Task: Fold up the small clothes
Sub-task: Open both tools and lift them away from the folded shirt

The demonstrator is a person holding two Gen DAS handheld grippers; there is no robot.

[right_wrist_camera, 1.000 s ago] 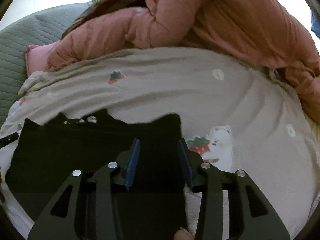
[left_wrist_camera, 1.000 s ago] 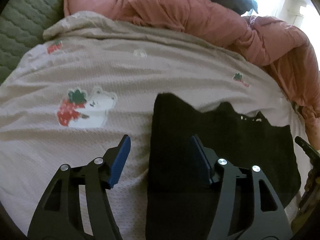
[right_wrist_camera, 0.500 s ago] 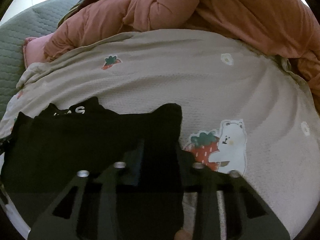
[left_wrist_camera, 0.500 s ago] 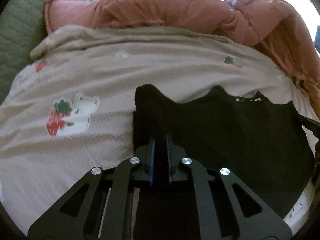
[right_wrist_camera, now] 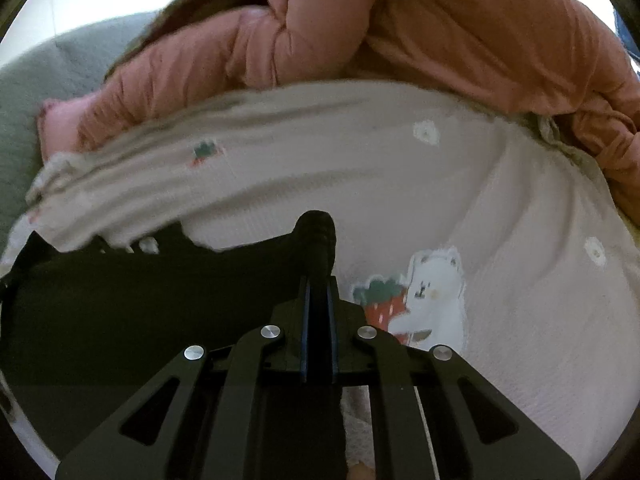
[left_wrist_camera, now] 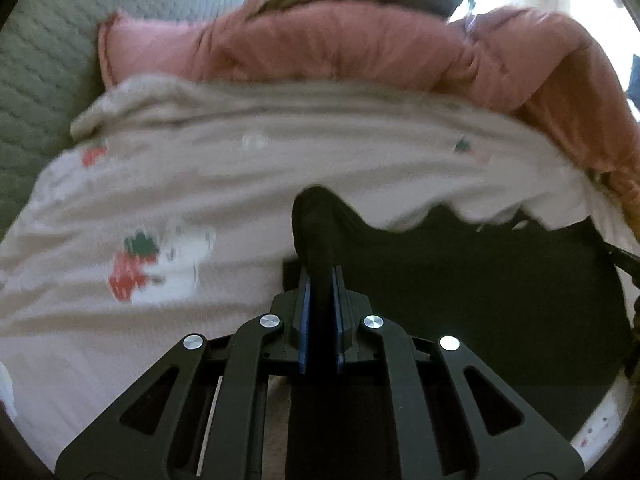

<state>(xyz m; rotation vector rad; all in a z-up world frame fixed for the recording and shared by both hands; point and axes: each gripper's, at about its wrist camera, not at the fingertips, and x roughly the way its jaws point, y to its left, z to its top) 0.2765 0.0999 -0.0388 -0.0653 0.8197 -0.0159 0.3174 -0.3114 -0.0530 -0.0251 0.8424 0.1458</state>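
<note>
Fabric of the black garment point(left_wrist_camera: 460, 300) looks soft, light and limp as it lies on the printed blanket point(left_wrist_camera: 200, 184) of the bed. My left gripper point(left_wrist_camera: 320, 300) pinches its left edge and my right gripper point(right_wrist_camera: 319, 304) its right edge, both sets of fingers clenched on bunched cloth; I judge these edges the right holds for folding.

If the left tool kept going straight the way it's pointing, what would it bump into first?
The left tool is shut on the black garment. Straight ahead, it would likely meet the beige bear-and-strawberry blanket first, with the pink quilt farther back; depth is uncertain.
</note>
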